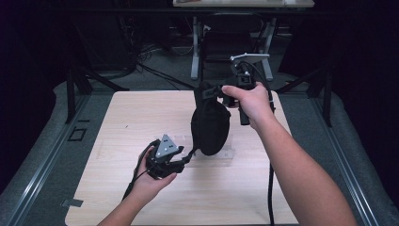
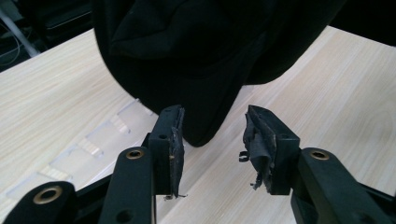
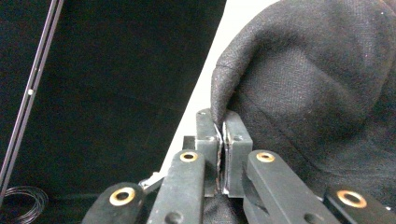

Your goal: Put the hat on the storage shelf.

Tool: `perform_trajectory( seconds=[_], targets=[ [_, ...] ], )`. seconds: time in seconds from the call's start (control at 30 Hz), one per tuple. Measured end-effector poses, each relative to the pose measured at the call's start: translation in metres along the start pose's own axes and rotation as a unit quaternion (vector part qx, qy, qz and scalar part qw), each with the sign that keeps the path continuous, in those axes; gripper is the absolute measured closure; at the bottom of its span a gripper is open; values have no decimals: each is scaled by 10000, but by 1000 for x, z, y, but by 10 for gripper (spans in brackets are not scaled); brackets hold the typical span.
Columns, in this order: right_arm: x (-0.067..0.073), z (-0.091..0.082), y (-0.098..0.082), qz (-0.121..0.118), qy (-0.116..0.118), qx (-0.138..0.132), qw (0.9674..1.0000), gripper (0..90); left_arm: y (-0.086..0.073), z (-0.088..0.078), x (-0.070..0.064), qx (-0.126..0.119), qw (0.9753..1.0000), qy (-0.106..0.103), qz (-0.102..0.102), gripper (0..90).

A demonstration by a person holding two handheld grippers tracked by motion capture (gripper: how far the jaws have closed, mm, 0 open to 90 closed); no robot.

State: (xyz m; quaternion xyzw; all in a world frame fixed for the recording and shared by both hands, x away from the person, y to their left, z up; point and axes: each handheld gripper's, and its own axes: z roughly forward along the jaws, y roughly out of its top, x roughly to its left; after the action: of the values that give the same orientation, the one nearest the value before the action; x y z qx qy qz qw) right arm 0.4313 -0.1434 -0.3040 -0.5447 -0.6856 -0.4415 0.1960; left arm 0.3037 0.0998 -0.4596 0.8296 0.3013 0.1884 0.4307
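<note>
A black fabric pouch [image 1: 210, 125] hangs over the middle of the wooden table [image 1: 141, 113], lifted by its top edge. My right gripper [image 1: 211, 92] is shut on that top edge; in the right gripper view the cloth [image 3: 317, 93] is pinched between the pads at the gripper [image 3: 221, 140]. My left gripper [image 1: 186, 157] sits low at the pouch's lower left, pointing at it. In the left gripper view its gripper [image 2: 212, 133] stands open with the pouch's bottom corner [image 2: 201, 126] just beyond the pads, apart from them.
A clear plastic strip [image 2: 93, 144] lies flat on the table under the pouch. Black stands [image 1: 75, 89] flank the table, with desk legs and cables on the floor behind. Cables trail from both grippers toward the near edge.
</note>
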Motion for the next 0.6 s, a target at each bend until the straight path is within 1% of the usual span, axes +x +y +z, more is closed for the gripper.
perform_trajectory(
  seconds=[0.07,0.17,0.23,0.4,0.5,0.6],
  targets=[
    [0,0,0,-1,3,-8,10000,874,1,3,-2,1,10000,47,39,594],
    [0,1,0,-7,16,20,10000,873,3,8,-3,2,10000,40,31,638],
    [0,2,0,-27,25,31,10000,873,3,10,-4,-24,10000,54,27,683],
    [1,2,-1,-39,26,22,10000,871,4,12,-7,-40,9999,108,112,793],
    [1,2,-1,-47,35,15,10000,868,4,12,-8,-27,9998,107,154,811],
    [1,1,-1,-56,61,1,10000,850,3,11,-7,-19,9997,161,200,822]
  ],
)
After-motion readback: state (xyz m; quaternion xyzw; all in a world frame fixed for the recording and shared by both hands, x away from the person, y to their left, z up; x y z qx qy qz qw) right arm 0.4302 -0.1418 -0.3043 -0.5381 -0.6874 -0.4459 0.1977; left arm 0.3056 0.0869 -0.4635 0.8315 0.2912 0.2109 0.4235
